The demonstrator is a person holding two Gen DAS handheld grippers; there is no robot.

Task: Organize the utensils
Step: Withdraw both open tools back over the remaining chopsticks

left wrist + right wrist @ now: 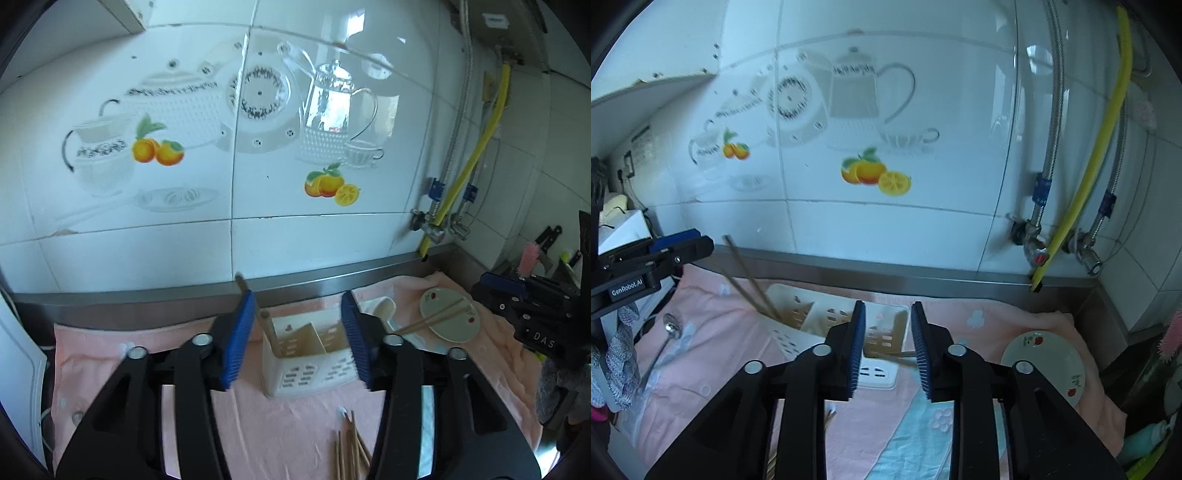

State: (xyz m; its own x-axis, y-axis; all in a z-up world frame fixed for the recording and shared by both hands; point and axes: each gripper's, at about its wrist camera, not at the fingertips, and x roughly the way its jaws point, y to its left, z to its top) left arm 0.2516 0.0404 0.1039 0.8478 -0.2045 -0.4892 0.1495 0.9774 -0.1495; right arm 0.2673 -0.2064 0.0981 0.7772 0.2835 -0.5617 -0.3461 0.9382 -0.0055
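A long silver metal spoon (666, 334) lies on the pink cloth (713, 332), far off to the left of the right gripper's jaws. Next comes the left gripper (299, 339). Its blue jaws are spread wide and hold nothing. Right between those jaws, a little way ahead, stands the white plastic utensil holder with little slots (306, 362). Two brown wooden chopsticks (750, 280) already lean in its left compartment. Just below the jaws, a loose bunch of wooden chopsticks (351, 446) waits on the cloth.

The right gripper (888, 347) also has its jaws spread, with nothing held. One wooden chopstick (899, 359) lies across the gap between them, near the holder's right end. To the right of these jaws sits a round white plate with red strawberries on it (1043, 363). The left camera shows a pair of chopsticks (432, 317) resting across it.

I think most sticks still need sorting. Chopsticks are thin and may roll or slip when pinched. A bump from a jaw could tip the light holder over.
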